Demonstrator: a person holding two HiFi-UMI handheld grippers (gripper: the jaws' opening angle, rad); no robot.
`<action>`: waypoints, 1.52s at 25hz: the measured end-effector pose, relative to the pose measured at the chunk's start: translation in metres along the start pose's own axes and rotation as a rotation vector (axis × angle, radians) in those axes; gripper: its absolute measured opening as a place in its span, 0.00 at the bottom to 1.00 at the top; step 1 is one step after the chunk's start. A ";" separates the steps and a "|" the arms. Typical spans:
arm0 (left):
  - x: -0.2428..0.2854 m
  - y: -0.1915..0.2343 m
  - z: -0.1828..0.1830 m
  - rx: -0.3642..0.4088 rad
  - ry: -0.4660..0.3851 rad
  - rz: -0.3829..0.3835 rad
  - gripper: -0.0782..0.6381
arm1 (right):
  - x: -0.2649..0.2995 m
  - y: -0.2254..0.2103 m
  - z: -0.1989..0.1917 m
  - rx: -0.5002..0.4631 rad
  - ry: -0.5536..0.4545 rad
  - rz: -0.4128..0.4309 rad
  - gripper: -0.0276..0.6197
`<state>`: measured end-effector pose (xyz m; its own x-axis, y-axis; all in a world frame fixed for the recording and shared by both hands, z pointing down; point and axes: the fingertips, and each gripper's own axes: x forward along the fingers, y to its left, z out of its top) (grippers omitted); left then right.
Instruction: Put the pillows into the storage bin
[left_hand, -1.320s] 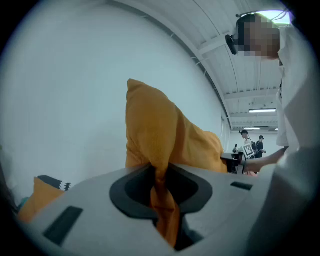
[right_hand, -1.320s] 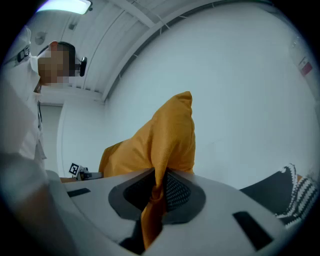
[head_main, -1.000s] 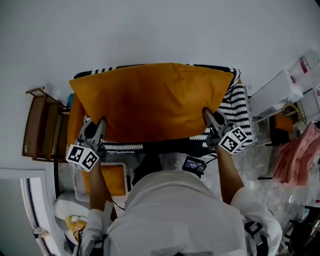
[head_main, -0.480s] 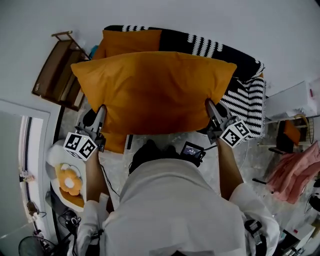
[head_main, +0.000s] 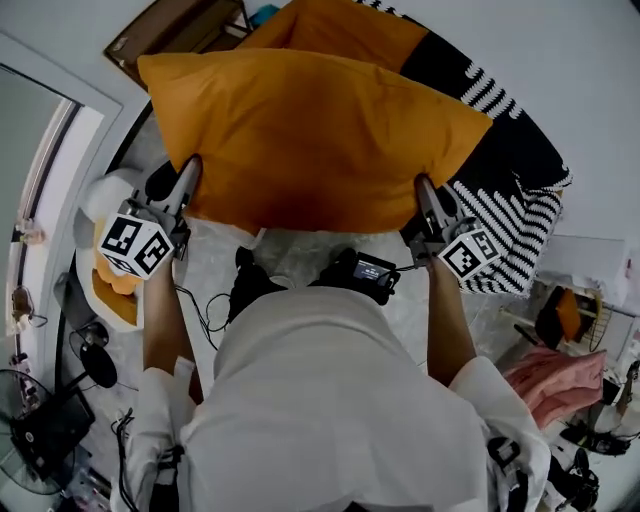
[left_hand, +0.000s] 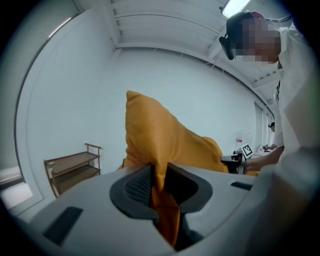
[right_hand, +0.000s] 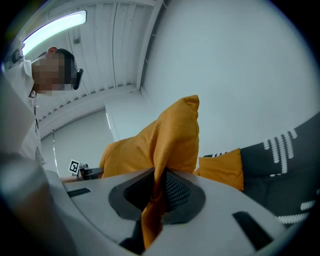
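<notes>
Head view: the large orange fabric pillow (head_main: 310, 140), clamped at both lower corners by the left gripper (head_main: 186, 170) and right gripper (head_main: 425, 190), now hangs swung off the black-and-white patterned sofa (head_main: 510, 150), so transport toward the unseen storage bin is judged under way.

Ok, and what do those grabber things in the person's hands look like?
Both are dark grey. The left gripper and right gripper each have two narrow jaws with ribbed black pads, and a white cube printed with black square markers. The person's sleeves are white and end above the forearms.
</notes>
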<state>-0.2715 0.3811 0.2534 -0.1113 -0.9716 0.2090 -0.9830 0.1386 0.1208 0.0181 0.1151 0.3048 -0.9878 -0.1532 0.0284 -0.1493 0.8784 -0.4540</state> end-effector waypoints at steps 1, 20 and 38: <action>-0.013 0.017 -0.005 -0.004 0.002 0.007 0.22 | 0.017 0.012 -0.009 0.001 0.014 0.005 0.13; -0.114 0.308 -0.154 -0.158 0.294 0.011 0.22 | 0.221 0.150 -0.219 0.259 0.195 -0.098 0.13; -0.068 0.415 -0.412 -0.231 0.703 0.010 0.22 | 0.244 0.101 -0.517 0.690 0.389 -0.368 0.12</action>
<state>-0.6117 0.5833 0.6894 0.0756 -0.6288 0.7739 -0.9179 0.2592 0.3003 -0.2612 0.4005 0.7267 -0.8460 -0.0975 0.5242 -0.5259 0.3139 -0.7905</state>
